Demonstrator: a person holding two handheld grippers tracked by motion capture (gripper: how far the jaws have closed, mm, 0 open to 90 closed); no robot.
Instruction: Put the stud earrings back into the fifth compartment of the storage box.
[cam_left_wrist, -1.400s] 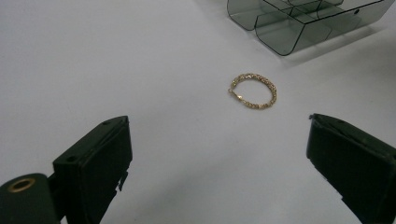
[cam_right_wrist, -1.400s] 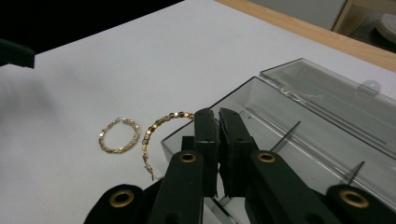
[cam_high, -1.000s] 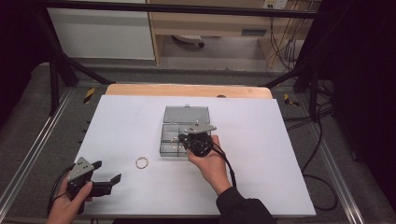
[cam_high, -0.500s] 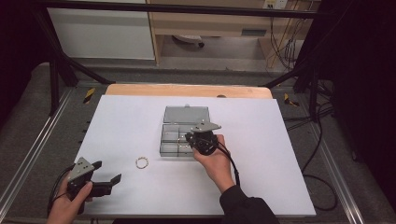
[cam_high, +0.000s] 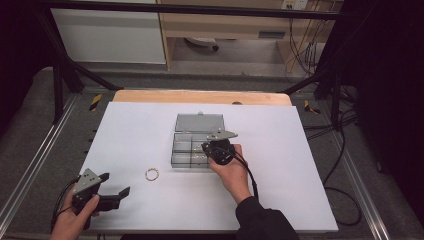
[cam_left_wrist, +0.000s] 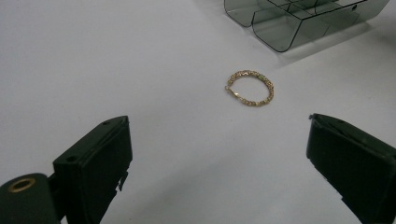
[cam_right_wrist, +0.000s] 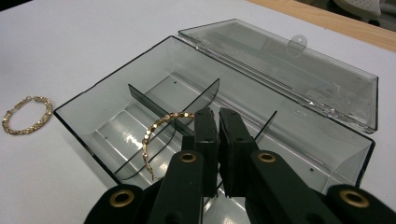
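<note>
Right gripper view: the right gripper (cam_right_wrist: 218, 122), jaws pinched nearly together on a gold chain (cam_right_wrist: 156, 135), is hanging over the open box (cam_right_wrist: 116, 100). Left gripper (cam_left_wrist: 219, 154), jaws wide and empty, is facing the bracelet (cam_left_wrist: 249, 87) on the table (cam_left_wrist: 93, 56). Next, probably: release into a compartment.

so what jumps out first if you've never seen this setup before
Probably the clear plastic compartment box lying open in the middle of the white table, with the right gripper over it, jaws pinched on a gold chain that hangs into a compartment. Next, a second gold bracelet lies looped on the table to the left of the box, with the left gripper wide open and pointed at it from the near left corner.
</note>
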